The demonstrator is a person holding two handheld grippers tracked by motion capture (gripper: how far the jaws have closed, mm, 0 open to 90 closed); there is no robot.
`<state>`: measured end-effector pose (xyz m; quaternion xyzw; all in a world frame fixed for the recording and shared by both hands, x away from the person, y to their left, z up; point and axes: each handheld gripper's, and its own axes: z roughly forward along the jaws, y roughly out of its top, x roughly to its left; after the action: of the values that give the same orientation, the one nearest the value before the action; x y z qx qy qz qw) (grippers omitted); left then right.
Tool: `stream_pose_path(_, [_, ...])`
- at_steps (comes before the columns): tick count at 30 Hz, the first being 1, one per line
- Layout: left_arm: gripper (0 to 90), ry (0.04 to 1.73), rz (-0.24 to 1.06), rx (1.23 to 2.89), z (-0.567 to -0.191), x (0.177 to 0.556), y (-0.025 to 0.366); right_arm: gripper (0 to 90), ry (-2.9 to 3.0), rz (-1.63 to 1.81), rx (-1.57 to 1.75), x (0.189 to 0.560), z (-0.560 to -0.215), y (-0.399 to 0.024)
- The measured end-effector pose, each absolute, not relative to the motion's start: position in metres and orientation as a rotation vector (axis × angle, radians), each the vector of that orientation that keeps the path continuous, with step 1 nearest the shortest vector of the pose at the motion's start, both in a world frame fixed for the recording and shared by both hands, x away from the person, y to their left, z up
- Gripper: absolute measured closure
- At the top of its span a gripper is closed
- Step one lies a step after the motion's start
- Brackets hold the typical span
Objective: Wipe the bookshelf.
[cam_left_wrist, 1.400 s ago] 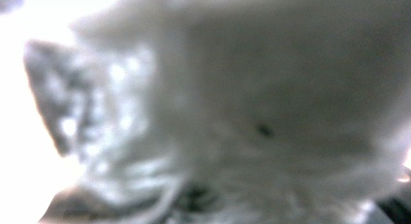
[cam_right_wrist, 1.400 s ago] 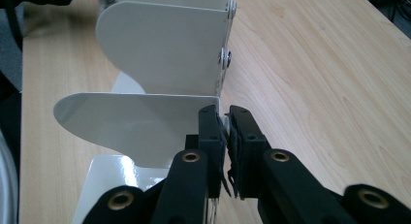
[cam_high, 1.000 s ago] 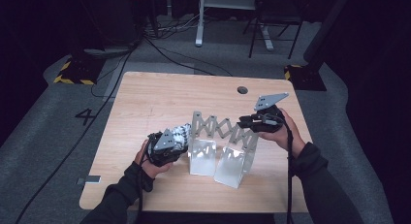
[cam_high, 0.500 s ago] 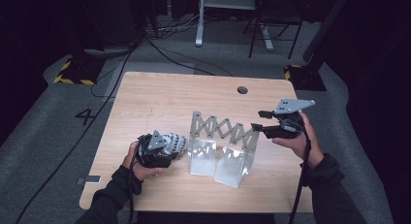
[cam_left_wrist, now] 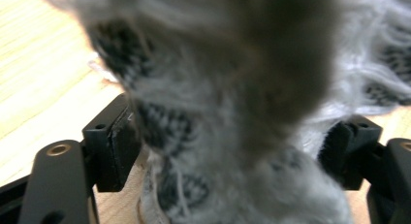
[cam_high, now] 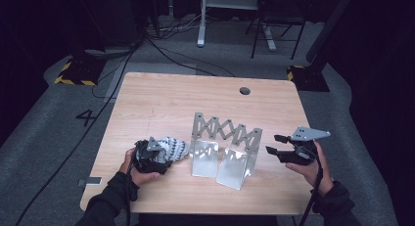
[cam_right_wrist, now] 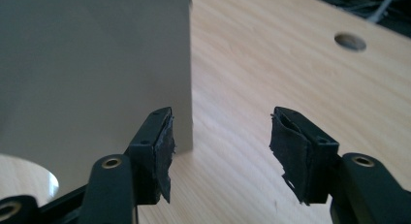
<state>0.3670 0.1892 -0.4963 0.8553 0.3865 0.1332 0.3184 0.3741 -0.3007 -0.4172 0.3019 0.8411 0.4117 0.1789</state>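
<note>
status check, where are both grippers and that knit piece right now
Left gripper jaws just opened, knit piece loose between them on the table. Right gripper open, empty, beside metal rack. Nothing blocking.

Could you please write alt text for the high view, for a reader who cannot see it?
A grey metal folding rack stands on a wooden table. The left gripper rests against a grey patterned knit cloth beside the rack; the right gripper, open and empty, is on the rack's other side.

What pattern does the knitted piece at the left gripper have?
The knitted piece is pale grey-white wool with dark, blackish patches; it shows best in the left gripper view.
</note>
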Motion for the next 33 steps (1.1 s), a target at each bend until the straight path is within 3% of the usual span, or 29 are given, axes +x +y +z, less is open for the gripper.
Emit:
stream_pose_path(4, [31.9,1.009,0.354,2.24,-0.496,0.368,0.192,40.7,2.413,1.097,0.877,0.376,-0.445,-0.304])
stream_pose_path(8, [50.7,0.982,0.348,2.24,-0.495,0.369,0.195,40.4,2.436,1.118,0.955,0.386,-0.466,-0.307])
stream_pose_path(14, [71.8,0.964,0.367,2.233,-0.495,0.371,0.194,39.8,2.45,1.093,0.949,0.395,-0.483,-0.307])
stream_pose_path(20, [74.0,0.926,0.398,2.207,-0.485,0.368,0.192,38.3,2.436,1.101,1.01,0.4,-0.493,-0.313])
stream_pose_path(33, [74.7,0.634,0.635,2.05,-0.415,0.341,0.163,38.2,2.375,1.06,1.067,0.405,-0.501,-0.317])
